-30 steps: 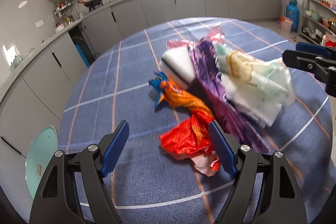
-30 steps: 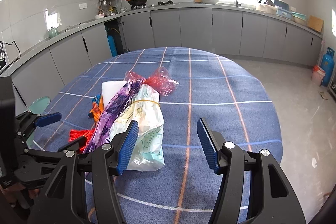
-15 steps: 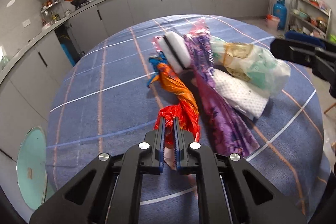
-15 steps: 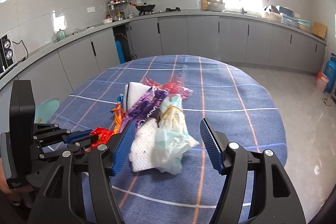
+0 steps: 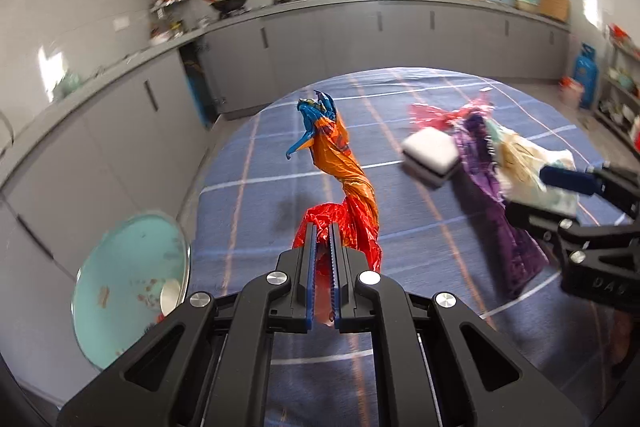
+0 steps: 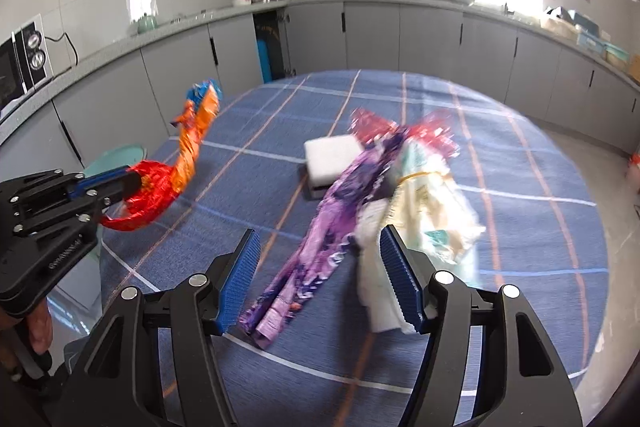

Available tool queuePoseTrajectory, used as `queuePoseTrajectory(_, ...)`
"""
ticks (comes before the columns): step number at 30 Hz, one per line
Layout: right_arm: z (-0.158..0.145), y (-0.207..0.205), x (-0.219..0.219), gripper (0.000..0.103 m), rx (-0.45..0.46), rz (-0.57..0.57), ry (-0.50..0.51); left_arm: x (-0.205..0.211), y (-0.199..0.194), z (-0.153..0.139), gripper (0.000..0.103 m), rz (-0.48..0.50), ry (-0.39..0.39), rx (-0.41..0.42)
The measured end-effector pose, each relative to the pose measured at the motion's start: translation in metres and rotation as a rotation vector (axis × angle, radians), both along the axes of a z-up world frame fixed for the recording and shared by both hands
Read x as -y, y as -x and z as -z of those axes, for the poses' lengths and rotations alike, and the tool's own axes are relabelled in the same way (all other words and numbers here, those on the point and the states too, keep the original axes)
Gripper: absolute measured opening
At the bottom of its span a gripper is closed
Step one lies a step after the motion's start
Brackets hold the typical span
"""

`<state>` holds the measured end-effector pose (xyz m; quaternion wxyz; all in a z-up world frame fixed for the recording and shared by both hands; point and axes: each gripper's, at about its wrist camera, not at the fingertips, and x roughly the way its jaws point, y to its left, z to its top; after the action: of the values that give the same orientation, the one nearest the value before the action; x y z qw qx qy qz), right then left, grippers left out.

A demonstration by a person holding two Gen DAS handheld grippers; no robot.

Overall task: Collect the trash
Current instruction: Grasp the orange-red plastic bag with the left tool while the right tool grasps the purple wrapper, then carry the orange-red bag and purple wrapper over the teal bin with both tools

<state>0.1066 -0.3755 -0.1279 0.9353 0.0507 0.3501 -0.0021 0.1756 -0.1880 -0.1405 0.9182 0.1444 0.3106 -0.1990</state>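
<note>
On the right claw (image 5: 576, 195), "DA" lettering partly shows.

My left claw (image 5: 323, 259) holds a wrapper (image 5: 344, 183) above the table (image 5: 280, 163); sponge (image 6: 331, 157) and bags (image 6: 424, 211) lie to its right, before my right claw (image 6: 320, 275).
</note>
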Motion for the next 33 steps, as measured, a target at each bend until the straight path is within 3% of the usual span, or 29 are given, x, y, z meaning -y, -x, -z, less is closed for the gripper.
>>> queuePoseTrajectory(4, 0.015, -0.011, -0.010, 0.053, -0.095, -0.019, 0.018, -0.002, -0.007, 0.004, 0.007, -0.018, 0.012, -0.019)
queuePoseTrajectory(5, 0.019, -0.013, -0.010, 0.044, -0.115, -0.021, 0.012, -0.001, -0.005, 0.004, 0.007, -0.015, 0.012, -0.015)
queuePoseTrajectory(7, 0.023, -0.013, -0.010, 0.017, -0.132, -0.026, 0.016, -0.003, -0.005, 0.001, 0.007, -0.011, 0.017, -0.007)
queuePoseTrajectory(8, 0.023, -0.012, -0.010, 0.015, -0.130, -0.025, 0.021, -0.007, -0.003, 0.002, 0.007, -0.012, 0.020, -0.002)
queuePoseTrajectory(9, 0.021, -0.010, -0.009, 0.007, -0.119, -0.029, 0.014, -0.009, -0.004, -0.001, 0.007, -0.015, 0.023, 0.002)
queuePoseTrajectory(20, -0.018, 0.005, -0.024, 0.005, 0.024, -0.094, 0.042, -0.044, -0.011, -0.031, 0.007, -0.057, 0.023, 0.067)
queuePoseTrajectory(33, -0.043, -0.035, -0.070, 0.005, 0.084, -0.225, 0.036, -0.115, -0.016, -0.047, 0.007, -0.178, 0.016, 0.102)
